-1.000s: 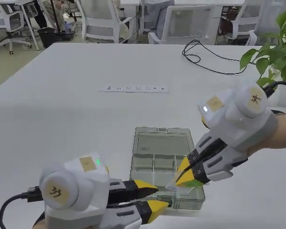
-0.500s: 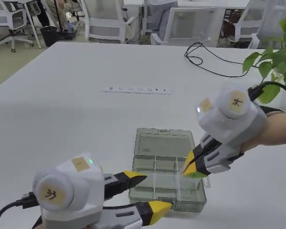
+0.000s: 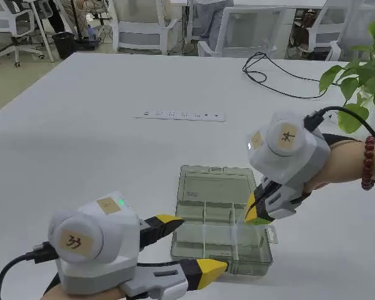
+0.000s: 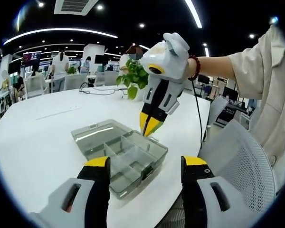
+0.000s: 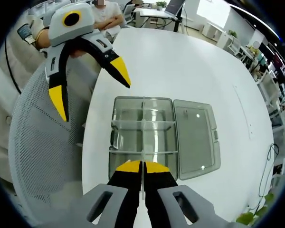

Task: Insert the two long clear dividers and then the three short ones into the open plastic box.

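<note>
Now the left gripper (image 3: pixel 197 244) has been spread wider open; the clear divider (image 3: pixel 236 232) clamped by the right gripper (image 3: pixel 252 215) is judged nearly seated in the box (image 3: pixel 212 184).

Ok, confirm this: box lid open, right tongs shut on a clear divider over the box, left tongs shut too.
Wrong on the left tongs: they are open, jaws wide apart, as the left gripper view shows. Lid open, right tongs shut on the clear divider over the box: correct.
</note>
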A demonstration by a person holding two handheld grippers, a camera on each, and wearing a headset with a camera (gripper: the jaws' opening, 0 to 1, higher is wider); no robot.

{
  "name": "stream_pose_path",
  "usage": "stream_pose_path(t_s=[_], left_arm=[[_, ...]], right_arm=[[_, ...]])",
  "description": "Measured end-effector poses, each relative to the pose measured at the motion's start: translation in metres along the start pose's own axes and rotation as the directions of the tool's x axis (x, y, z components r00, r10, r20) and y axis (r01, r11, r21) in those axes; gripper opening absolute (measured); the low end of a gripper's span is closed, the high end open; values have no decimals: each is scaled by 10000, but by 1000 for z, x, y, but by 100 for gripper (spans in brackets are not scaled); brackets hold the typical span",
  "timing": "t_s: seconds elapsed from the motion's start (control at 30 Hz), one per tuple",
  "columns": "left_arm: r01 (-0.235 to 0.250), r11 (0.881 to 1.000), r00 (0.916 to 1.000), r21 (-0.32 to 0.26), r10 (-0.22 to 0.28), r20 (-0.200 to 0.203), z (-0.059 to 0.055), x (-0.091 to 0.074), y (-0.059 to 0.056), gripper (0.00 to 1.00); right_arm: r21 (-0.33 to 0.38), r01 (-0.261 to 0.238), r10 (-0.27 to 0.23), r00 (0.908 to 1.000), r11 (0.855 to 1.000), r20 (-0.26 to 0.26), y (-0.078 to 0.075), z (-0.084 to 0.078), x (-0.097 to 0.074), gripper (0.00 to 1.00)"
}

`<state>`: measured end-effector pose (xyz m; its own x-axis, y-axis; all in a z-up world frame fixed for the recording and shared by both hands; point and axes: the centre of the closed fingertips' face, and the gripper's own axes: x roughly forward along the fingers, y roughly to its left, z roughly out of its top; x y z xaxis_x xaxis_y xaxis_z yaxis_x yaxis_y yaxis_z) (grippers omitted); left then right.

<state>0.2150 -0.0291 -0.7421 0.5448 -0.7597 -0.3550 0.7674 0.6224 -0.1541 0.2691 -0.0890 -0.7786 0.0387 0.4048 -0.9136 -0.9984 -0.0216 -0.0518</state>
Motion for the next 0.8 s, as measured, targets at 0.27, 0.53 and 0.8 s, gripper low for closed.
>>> stream_pose_path(t_s=[0.27, 0.53, 0.8], left_arm=[[-98, 9999, 9999, -79, 98, -50, -1, -2, 3, 64], [-185, 9998, 9998, -105, 184, -62, -2, -3, 6, 63], [-167, 9998, 9998, -95, 167, -55, -2, -2, 6, 62]], right_arm=[[-44, -118, 116, 9996, 9999, -245, 0, -4, 5, 2], [-284, -222, 207, 9985, 9994, -508, -1, -6, 12, 2], [-421, -423, 393, 9968, 9982, -703, -1, -6, 13, 2]])
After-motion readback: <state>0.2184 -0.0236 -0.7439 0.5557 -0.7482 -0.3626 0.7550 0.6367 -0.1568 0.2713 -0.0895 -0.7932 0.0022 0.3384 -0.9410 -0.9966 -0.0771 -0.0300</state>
